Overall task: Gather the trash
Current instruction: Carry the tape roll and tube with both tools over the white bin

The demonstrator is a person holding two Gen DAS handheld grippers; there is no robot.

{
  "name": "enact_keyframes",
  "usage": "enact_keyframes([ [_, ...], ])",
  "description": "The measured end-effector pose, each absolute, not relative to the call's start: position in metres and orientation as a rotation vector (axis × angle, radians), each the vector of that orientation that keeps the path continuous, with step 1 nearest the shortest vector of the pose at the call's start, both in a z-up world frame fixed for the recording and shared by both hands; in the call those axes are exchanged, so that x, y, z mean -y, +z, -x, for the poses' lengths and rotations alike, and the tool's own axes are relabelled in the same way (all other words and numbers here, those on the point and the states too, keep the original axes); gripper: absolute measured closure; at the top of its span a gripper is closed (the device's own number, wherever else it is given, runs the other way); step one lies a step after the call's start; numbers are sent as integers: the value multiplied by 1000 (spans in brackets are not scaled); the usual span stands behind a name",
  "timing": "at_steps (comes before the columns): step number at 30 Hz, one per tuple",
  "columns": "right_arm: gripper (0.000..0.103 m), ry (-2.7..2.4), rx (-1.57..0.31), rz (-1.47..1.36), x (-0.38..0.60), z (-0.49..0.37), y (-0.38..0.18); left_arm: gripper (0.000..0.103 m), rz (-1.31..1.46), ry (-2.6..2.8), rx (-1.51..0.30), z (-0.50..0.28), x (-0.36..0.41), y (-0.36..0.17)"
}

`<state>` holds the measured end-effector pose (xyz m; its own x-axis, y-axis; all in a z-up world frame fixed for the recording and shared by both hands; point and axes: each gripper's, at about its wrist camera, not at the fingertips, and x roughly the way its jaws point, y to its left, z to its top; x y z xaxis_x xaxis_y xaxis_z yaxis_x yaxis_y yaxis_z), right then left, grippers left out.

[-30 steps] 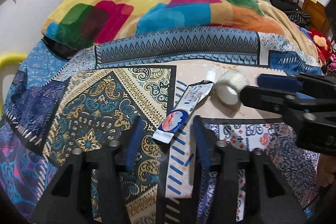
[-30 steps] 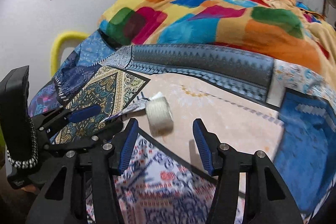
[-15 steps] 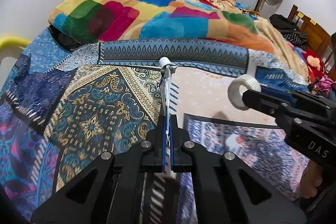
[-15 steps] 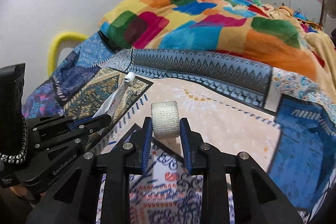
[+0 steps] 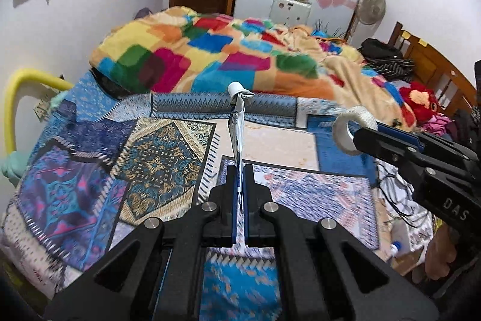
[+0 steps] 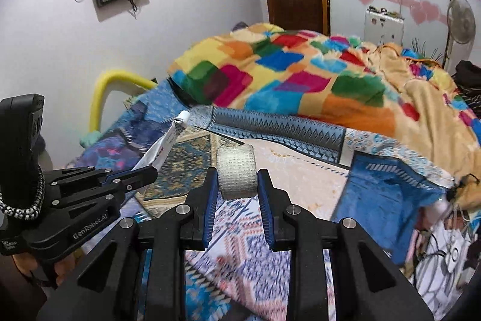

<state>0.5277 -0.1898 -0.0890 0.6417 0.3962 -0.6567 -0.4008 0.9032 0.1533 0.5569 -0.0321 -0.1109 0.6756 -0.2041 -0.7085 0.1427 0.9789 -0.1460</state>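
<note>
Where the left wrist view is blurred at 6 to 8 o'clock, the bedspread point(image 5: 159, 164) pattern cannot be resolved. The left hand-held gripper point(image 5: 239, 170) is clamped on the flat end of a squeezed tube point(image 5: 237, 128); the tube stands upright above the bed, white cap at 12 o'clock, and its print is too small to read. At 3 o'clock the right hand-held gripper point(image 5: 360, 131) enters the frame, cut off by the edge, carrying a white tape roll point(image 5: 350, 130). Its body reads "DAS"; any further letters are cut off. A hand point(image 5: 439, 257) shows partly at 4 o'clock.

In the right wrist view, the right hand-held gripper point(image 6: 236, 185) is closed on the tape roll point(image 6: 236, 172), both pads pressing its flat sides, held clear of the bedspread point(image 6: 384, 191). At 9 o'clock the left hand-held gripper point(image 6: 150, 170), marked "GenRobot.AI", grips the tube point(image 6: 165, 143), which tilts toward 1 o'clock. A small label at its rear is illegible. A colourful blanket point(image 6: 285, 74) covers the far bed. No containers can be made out.
</note>
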Motion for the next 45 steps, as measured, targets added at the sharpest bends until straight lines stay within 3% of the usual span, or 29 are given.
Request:
enact_keyframes([
  [10,79,455,-674,0,201,-438,-32,101,96,-203,-753,-447,31,-49],
  [21,79,529,-628,10,180,-348,-13,101,128,-127,-719,-340,-5,-30],
  [45,79,789,-779,149,50,-254,-74,101,191,131,-765,-194,-144,-90],
])
